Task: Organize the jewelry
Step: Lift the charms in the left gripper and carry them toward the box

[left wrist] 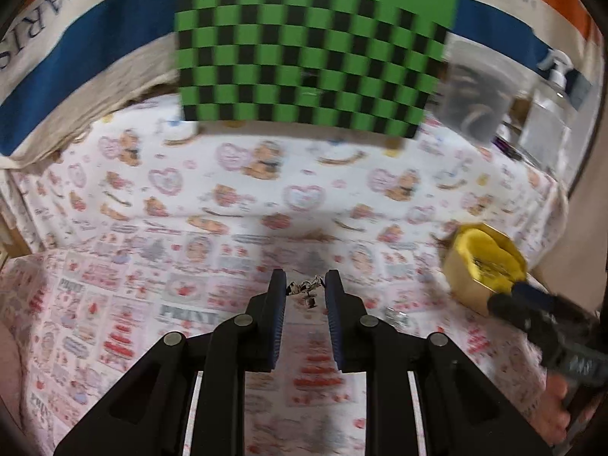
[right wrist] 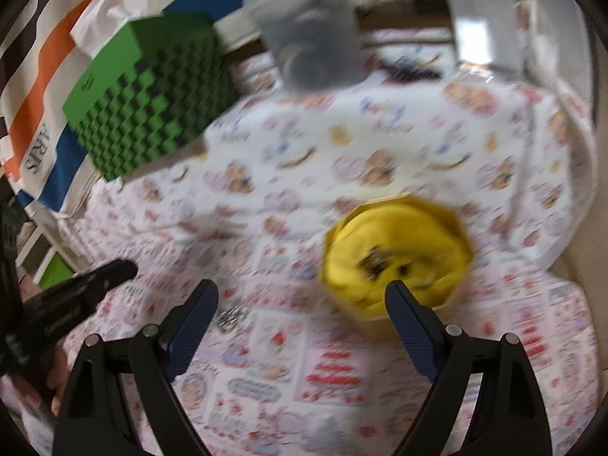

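The left gripper (left wrist: 304,285) is pinching a small silvery jewelry piece (left wrist: 306,289) between its narrowed fingertips, above the patterned tablecloth (left wrist: 228,205). The right gripper (right wrist: 302,296) is standing with jaws wide apart, nothing between its pads, near the yellow-lined gold box (right wrist: 395,258) sitting toward the table's right edge. Another silvery piece (right wrist: 228,317) is lying on the cloth just beside its left finger.

Green box (left wrist: 304,53) with black checks all over the front, plain green on top. Worktop cover (left wrist: 266,197) white, printed with pink hearts, tan bears and red bits. Gold box (left wrist: 465,281) near the right edge, bright yellow lining inside. Tongs (left wrist: 302,285) black with dark blue ribbed pads (left wrist: 275,323). Backdrop cloth (left wrist: 95,38) cream with blue and orange stripes, dark lettering. Tub (right wrist: 315,38) at the far edge, greyish see-through.
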The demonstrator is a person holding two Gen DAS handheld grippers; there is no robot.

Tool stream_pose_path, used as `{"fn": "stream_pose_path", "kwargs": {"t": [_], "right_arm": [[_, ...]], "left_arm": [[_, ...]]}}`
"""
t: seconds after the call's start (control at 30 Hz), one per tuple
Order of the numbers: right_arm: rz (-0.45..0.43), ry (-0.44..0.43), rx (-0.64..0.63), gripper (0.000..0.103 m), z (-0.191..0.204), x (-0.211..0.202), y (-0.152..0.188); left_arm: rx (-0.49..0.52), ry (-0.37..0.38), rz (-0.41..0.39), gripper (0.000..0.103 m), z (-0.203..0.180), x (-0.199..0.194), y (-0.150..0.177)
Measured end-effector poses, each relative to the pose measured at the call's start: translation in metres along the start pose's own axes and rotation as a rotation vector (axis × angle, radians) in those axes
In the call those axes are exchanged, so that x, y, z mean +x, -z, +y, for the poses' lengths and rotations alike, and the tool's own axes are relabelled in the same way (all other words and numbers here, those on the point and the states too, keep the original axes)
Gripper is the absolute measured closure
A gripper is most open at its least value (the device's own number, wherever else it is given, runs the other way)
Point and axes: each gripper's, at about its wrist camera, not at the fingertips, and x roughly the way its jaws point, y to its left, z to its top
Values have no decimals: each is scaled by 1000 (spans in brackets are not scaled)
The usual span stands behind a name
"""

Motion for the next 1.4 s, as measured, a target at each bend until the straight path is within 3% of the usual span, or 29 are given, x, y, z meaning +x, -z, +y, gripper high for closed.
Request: {"fn": "stream_pose_path", "kwargs": {"t": [0.13, 0.4, 0.47, 0.73, 0.87, 1.03, 1.4], "right_arm": [[58, -31, -27, 25, 16, 15, 4], [195, 27, -57, 70, 42, 59, 4], [217, 52, -65, 74, 46, 70, 4], [237, 98, -89, 80, 57, 91, 6], [231, 100, -92, 91, 56, 93, 6], [224, 112, -92, 91, 51, 83, 9], [144, 30, -66, 91, 31, 34, 15]], "left_arm": [[-42, -28, -3, 83, 17, 4, -2], [-77, -60, -5, 83, 35, 7, -2], [-78, -58, 6, 83, 37, 10, -1], [-44, -82, 7, 83, 31, 15, 2], [-29, -97, -6, 83, 30, 14, 2], [-29, -105, -16, 83, 31, 12, 1], [-13, -91, -54, 83, 21, -4, 1]]}}
